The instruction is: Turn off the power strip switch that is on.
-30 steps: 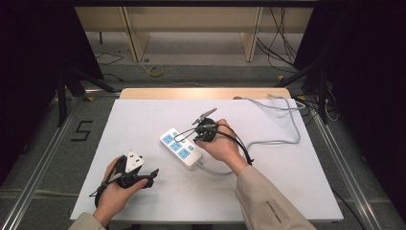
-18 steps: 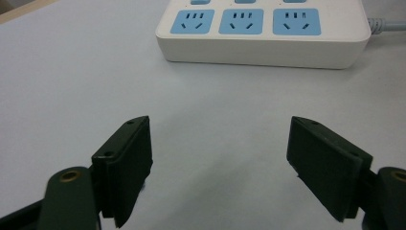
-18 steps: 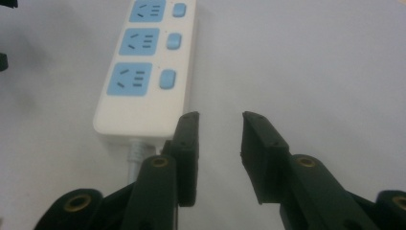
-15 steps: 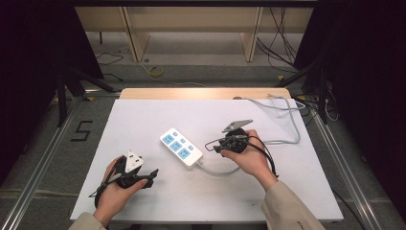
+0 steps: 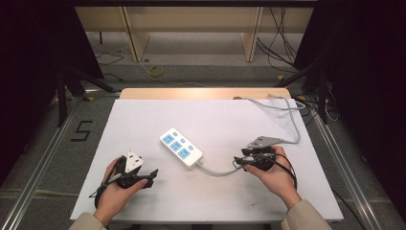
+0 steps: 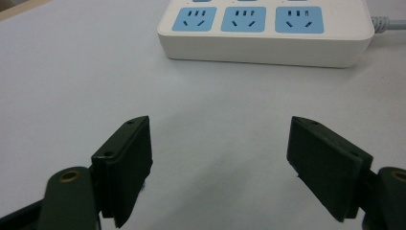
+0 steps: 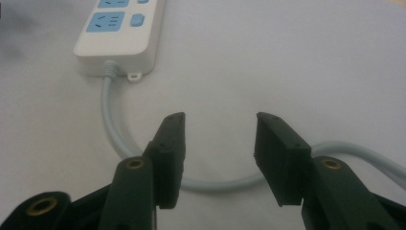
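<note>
A white power strip (image 5: 180, 146) with blue sockets lies at the table's middle, also seen as the power strip (image 6: 265, 31) and the power strip (image 7: 119, 33). Its grey cord (image 5: 218, 171) curves right, seen close as the cord (image 7: 112, 139), and runs on to the far right corner. My left gripper (image 5: 152, 173) rests open at the near left, its jaws wide apart with nothing between them, as the left gripper (image 6: 220, 167) confirms. My right gripper (image 5: 238, 160) hovers open just right of the strip, over the cord; the right gripper (image 7: 219, 148) holds nothing.
A white mat (image 5: 143, 120) covers the table, with a wooden edge (image 5: 191, 92) at the back. The grey cord (image 5: 287, 108) loops off the far right corner. Metal rails (image 5: 43, 158) flank both sides, and cables lie on the floor beyond.
My right gripper has pulled away from the power strip, moving right and toward the person. The left gripper has stayed in place.
</note>
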Motion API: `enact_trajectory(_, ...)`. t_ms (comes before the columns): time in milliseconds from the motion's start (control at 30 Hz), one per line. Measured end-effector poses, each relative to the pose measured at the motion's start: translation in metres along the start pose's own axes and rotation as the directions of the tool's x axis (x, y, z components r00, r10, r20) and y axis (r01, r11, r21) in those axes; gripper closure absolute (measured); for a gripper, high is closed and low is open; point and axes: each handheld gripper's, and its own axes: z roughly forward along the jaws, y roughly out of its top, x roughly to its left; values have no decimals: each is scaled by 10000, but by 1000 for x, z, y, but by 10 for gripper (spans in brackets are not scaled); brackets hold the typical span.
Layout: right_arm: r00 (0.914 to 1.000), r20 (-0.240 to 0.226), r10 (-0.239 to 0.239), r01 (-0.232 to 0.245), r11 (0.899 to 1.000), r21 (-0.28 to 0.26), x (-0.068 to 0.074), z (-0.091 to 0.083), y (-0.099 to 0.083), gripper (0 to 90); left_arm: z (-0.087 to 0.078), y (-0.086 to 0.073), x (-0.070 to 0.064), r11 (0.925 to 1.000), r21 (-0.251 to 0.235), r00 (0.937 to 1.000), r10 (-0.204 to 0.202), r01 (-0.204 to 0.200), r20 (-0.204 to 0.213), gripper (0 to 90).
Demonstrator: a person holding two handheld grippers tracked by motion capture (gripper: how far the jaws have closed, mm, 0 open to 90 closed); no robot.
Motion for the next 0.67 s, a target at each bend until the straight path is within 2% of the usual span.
enact_trajectory(200,9991,325,275,-250,9969,-749,1,-16,-24,500,0,0,0,10000,8,10000,33,-33,-11,234)
enact_trajectory(367,9982,496,323,-277,9955,-901,4,-25,-39,473,-1,0,0,10000,14,10000,35,-35,-14,234)
enact_trajectory(667,9973,583,444,-367,9912,-1270,6,-29,-49,439,0,0,1,10000,-4,10000,-16,16,-9,234)
